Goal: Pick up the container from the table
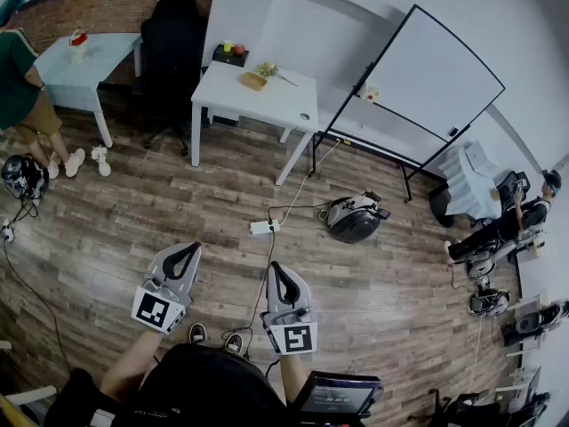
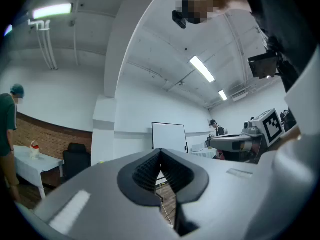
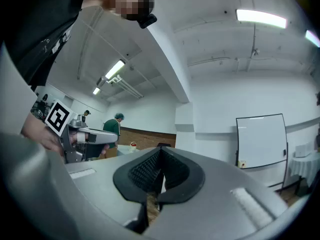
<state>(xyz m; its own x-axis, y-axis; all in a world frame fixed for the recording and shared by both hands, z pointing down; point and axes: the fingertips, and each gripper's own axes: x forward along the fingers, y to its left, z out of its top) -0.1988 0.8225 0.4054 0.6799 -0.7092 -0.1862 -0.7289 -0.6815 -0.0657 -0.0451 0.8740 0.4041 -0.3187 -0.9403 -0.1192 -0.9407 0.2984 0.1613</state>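
A small tan container sits on the white table at the far side of the room, beside a small plant. Both grippers are held low over the wooden floor, well short of that table. My left gripper is shut with nothing in it; in the left gripper view its ribbed pads meet at the tip. My right gripper is also shut and empty, with its pads closed together. The container shows in neither gripper view.
A black office chair stands left of the table and a tilted whiteboard to its right. A power strip, its cable and a grey device lie on the floor between. A person stands by a second table.
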